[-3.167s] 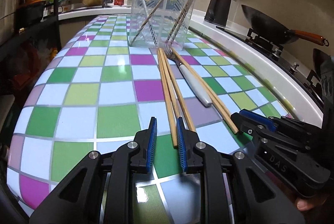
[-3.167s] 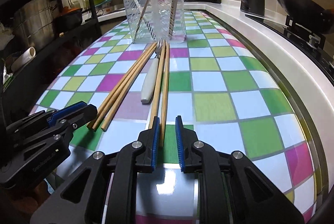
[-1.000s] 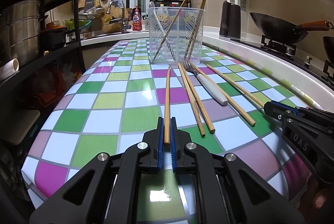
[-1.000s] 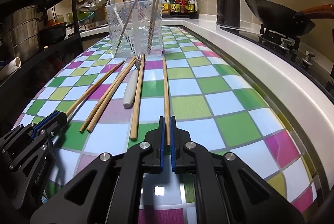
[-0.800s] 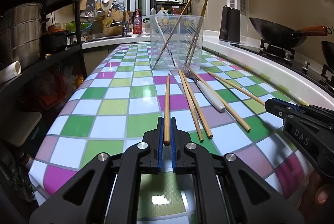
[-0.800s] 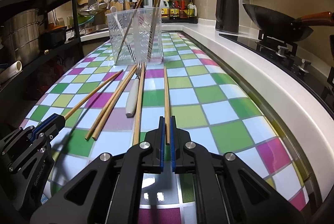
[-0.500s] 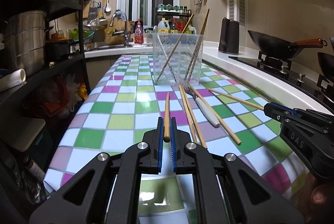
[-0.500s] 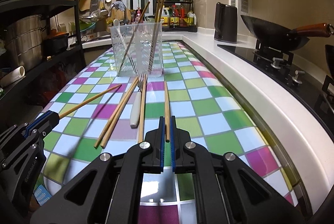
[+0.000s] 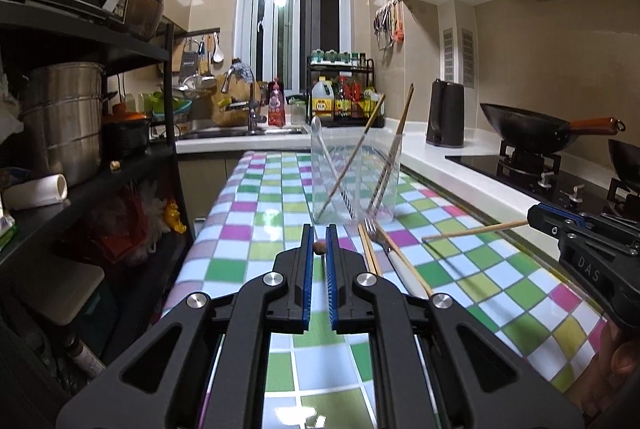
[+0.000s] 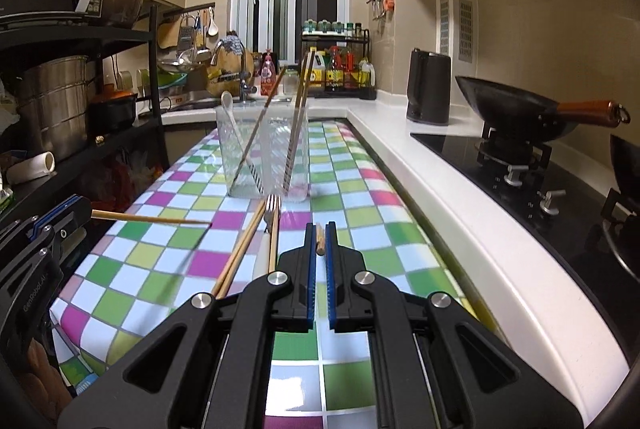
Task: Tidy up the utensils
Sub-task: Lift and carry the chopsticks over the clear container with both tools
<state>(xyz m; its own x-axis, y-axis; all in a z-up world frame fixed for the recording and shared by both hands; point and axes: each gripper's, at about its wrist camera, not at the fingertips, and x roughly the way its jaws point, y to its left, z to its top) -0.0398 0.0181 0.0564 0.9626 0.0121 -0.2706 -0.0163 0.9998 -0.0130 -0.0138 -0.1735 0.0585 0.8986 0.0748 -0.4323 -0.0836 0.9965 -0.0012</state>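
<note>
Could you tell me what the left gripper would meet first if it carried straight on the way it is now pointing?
Probably the clear plastic utensil container: it stands just right of the line of the left gripper, which is shut on a wooden chopstick pointing ahead. Depth is unclear, so it might pass just to the left.

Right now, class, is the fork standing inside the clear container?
No: the fork lies flat on the checkered table, in front of the clear container.
</note>
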